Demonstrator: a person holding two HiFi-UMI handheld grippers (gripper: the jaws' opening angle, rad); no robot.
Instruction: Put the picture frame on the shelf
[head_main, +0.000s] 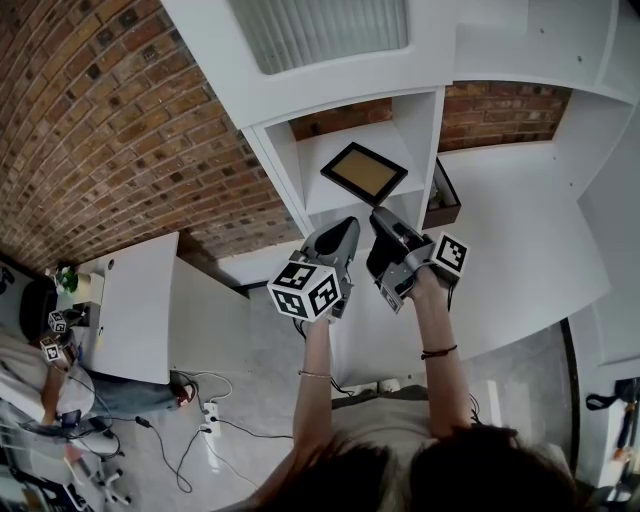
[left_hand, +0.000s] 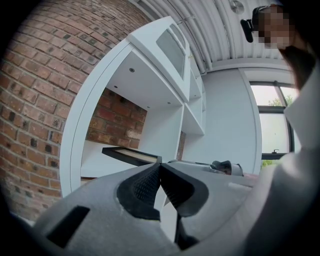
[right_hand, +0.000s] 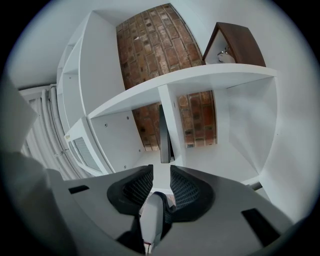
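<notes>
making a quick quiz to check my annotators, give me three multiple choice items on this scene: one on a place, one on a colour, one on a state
1. Where is the picture frame?
A) on the floor
B) in a compartment of the shelf
C) on the white desk

2. What colour is the frame's border?
A) black
B) white
C) red

3. How do the jaws of the right gripper stand?
A) clamped on the frame
B) shut together
C) apart

Answers:
1 B: the head view shows it inside the white shelf, against the brick back.
2 A: a black border rings a tan middle.
3 C: the right gripper view shows a gap between the jaws, with the frame beyond them.
</notes>
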